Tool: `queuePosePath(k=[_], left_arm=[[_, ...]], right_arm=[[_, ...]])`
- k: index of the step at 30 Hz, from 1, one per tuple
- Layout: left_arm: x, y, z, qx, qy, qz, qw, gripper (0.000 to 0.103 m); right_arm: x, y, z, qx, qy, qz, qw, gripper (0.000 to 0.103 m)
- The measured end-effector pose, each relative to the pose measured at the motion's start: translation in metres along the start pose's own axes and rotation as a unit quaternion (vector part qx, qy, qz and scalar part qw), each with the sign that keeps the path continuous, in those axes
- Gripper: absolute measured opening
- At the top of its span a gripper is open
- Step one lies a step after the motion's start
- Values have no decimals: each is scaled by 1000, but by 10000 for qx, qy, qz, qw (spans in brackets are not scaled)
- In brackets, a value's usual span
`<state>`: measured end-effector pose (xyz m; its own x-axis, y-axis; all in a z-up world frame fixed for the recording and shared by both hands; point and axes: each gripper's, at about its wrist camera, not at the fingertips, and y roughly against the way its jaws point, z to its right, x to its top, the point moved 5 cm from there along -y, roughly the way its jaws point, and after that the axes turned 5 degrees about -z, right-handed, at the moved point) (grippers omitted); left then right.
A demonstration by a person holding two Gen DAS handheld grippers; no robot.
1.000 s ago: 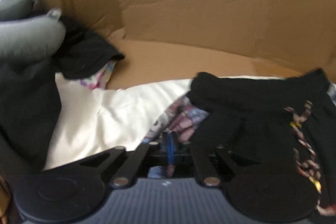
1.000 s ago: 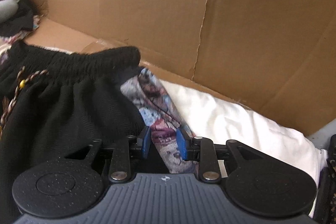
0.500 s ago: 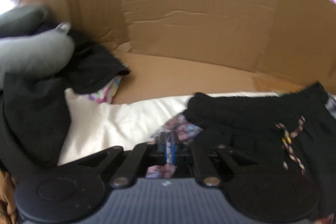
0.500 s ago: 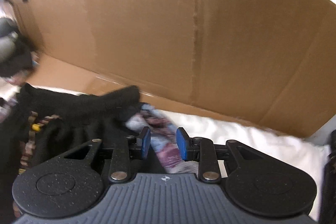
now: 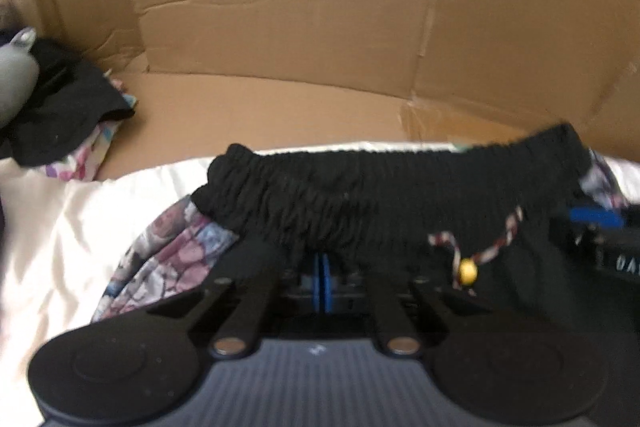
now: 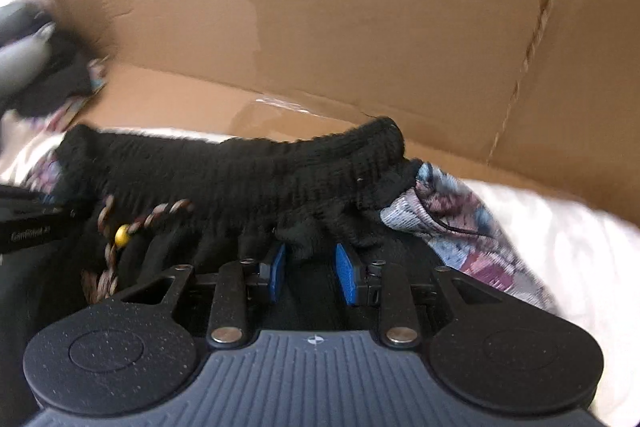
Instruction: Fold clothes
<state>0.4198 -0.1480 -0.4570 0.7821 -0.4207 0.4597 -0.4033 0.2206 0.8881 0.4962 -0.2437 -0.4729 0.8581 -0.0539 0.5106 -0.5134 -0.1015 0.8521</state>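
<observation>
Black knit shorts with an elastic waistband and a braided drawstring with a yellow bead hang stretched between both grippers. My left gripper is shut on the shorts' fabric, blue pads pressed together. In the right wrist view the shorts bunch in front of my right gripper, whose blue pads stand apart with black fabric between them. A floral lining shows at the shorts' right edge and at the left edge in the left wrist view.
A white sheet lies under the shorts. A brown cardboard wall stands behind. A pile of black and grey clothes sits at the far left. The right gripper's body shows at the right edge.
Both grippers lifted the shorts and pulled them taut, so the waistband now spans both views. The shorts shifted toward the centre; the clothes pile slid left.
</observation>
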Motion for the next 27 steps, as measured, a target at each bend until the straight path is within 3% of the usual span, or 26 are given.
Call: queuePosePath(k=[3,6,9,10,11,19,22,27], left_arm=[[7,0,1,-2,-53,-31,10000,3],[2,16,-11,-263,244,60,9993,4],[-15,44,-29,-314,213,208,9991,20],[-21,51,-38,-279,213,239,9991,32],[-29,59,-47,-302,260,218,9990,34],[-82,101,-115,57,828,-441,9956,32],[-91,121,-122,241,657,-482,9964,32],[-111,149,-127,164,472,-544,9973,32]], right_arm=[[5,-1,-4,-113,10,-13,9999,34],[3,12,-2,-134,-25,-20,9999,34],[-14,45,10,10,151,63,9999,34],[-22,60,18,33,164,85,9998,35],[-29,76,29,49,124,69,9999,35],[-96,160,97,-69,-11,-243,9997,35],[-117,182,117,-232,-122,-265,9993,35],[-144,201,140,-494,-224,-286,9981,35]])
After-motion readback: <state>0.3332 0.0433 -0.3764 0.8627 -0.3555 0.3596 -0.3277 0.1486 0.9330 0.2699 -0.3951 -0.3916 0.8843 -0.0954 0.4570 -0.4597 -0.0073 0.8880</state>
